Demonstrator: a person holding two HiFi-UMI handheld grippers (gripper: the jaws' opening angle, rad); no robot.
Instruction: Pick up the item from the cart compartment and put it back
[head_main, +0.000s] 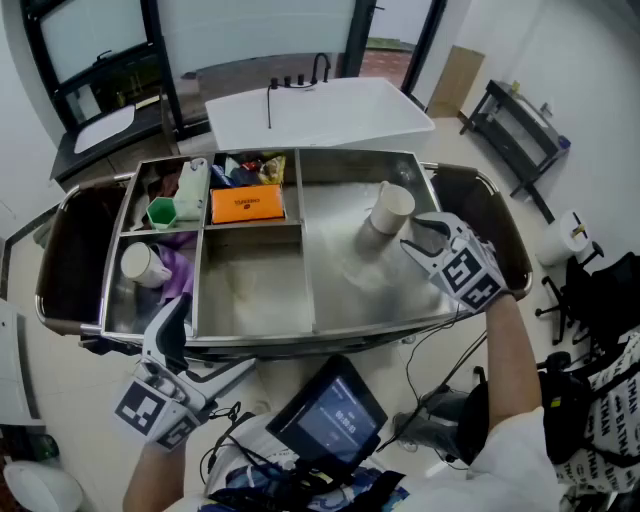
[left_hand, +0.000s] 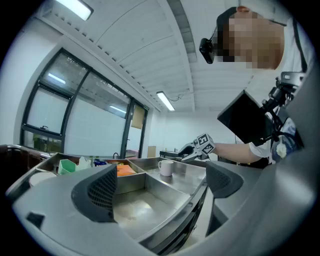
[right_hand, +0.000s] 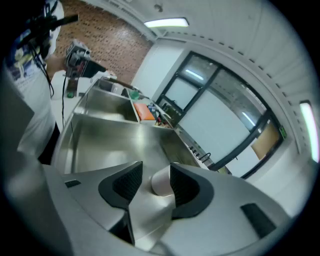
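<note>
- Left gripper (left_hand: 160, 187): jaws spread, empty, well apart from the white mug (head_main: 388, 212), on its near-left side.
- Right gripper (head_main: 415, 235): jaws half spread, pinching nothing, tilted down; the mug sits just ahead of its tips, so this is the nearer hand.
- Mug: upright, long axis vertical, in the cart's (head_main: 300, 340) large right compartment.

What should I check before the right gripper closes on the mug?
1. Mug upright in the big right compartment: ok.
2. Right gripper jaws apart and lined up on the mug: ok.
3. Pads pressing on the mug: not ok; it looks to sit just past the tips.
4. Mug handle out of the jaws' way: cannot tell from the right gripper view.
5. Left gripper open, empty and off at the cart's near left edge: ok.
6. Nothing else beside the mug in that compartment: ok.
</note>
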